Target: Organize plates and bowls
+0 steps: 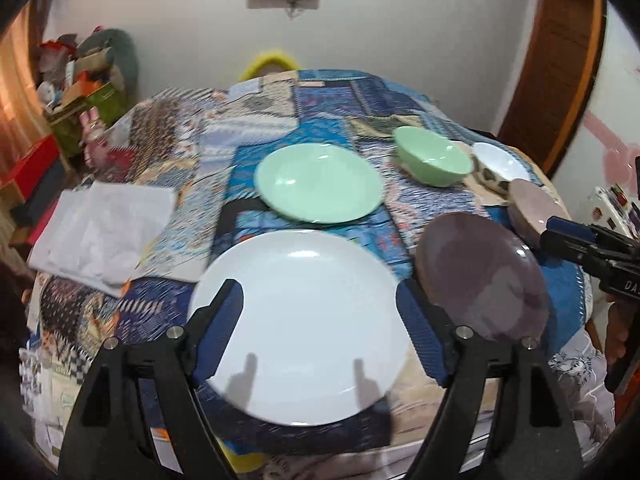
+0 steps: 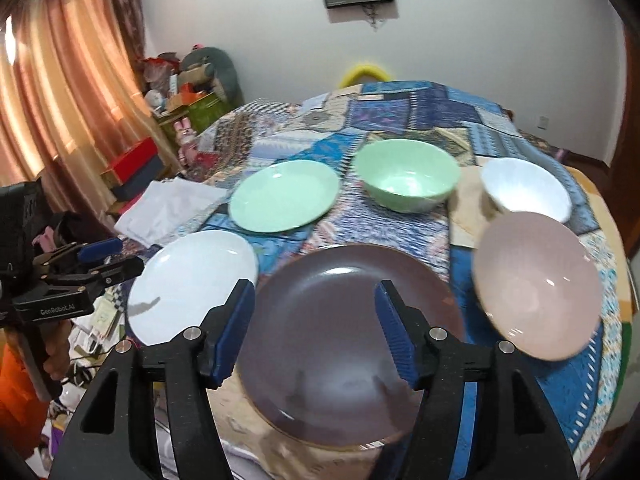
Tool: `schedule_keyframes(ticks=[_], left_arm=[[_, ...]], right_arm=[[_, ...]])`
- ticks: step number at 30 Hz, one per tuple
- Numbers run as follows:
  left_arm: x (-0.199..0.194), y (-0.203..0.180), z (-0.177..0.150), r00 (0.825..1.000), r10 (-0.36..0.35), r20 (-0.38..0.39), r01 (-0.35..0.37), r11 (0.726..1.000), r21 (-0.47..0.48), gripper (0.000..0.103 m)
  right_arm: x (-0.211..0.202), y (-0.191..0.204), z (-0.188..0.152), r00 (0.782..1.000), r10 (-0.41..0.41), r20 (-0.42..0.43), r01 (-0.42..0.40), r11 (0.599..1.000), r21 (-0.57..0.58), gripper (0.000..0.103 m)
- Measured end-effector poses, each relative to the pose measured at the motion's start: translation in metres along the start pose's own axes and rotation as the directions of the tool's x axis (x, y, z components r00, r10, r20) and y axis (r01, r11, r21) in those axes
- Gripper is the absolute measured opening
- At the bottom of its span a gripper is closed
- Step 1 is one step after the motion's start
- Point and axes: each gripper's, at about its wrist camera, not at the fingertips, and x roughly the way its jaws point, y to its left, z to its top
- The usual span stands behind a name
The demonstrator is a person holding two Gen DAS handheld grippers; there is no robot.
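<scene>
Three plates and three bowls lie on a patchwork-covered table (image 2: 400, 112). My left gripper (image 1: 320, 304) is open and empty above a white plate (image 1: 298, 324). My right gripper (image 2: 316, 300) is open and empty above a brown plate (image 2: 340, 320). Behind them sit a green plate (image 1: 318, 182), a green bowl (image 2: 406, 174) and a white bowl (image 2: 526, 188). A pink bowl (image 2: 536, 284) sits right of the brown plate. The left gripper also shows at the left edge of the right wrist view (image 2: 100, 258).
A crumpled white cloth (image 1: 104, 232) lies on the table's left side. Boxes and clutter (image 2: 180, 96) stand by the curtain at the left. A yellow chair back (image 2: 364, 72) shows behind the table. A wooden door frame (image 1: 560, 60) stands at the right.
</scene>
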Motion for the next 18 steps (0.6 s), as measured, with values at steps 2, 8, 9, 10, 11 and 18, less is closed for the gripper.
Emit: schedule_keyframes(ticks=[2, 8, 9, 10, 11, 18], left_arm=[[0.002, 0.012, -0.005, 1.000, 0.019, -0.012, -0.019, 1.000, -0.016, 0.079], [0.010, 0.053, -0.021, 0.997, 0.043, -0.058, -0.048, 0.994, -0.095, 0.079], [0.012, 0.058, -0.023, 0.997, 0.043, -0.065, -0.050, 0.993, -0.105, 0.079], [0.014, 0.065, -0.026, 0.996, 0.044, -0.077, -0.053, 0.991, -0.121, 0.079], [0.016, 0.069, -0.029, 0.995, 0.047, -0.088, -0.058, 0.990, -0.130, 0.079], [0.029, 0.089, -0.044, 0.987, 0.040, -0.154, -0.066, 0.984, -0.165, 0.063]], right_arm=[[0.011, 0.009, 0.005, 1.000, 0.018, -0.016, -0.018, 1.000, -0.017, 0.059], [0.047, 0.032, 0.015, 0.995, 0.065, -0.080, -0.069, 0.996, -0.048, 0.059], [0.053, 0.036, 0.016, 0.993, 0.071, -0.095, -0.077, 0.996, -0.055, 0.059], [0.061, 0.040, 0.017, 0.990, 0.076, -0.115, -0.084, 0.994, -0.066, 0.059], [0.065, 0.043, 0.018, 0.989, 0.077, -0.126, -0.087, 0.993, -0.075, 0.059], [0.107, 0.061, 0.024, 0.971, 0.058, -0.230, -0.100, 0.979, -0.175, 0.056]])
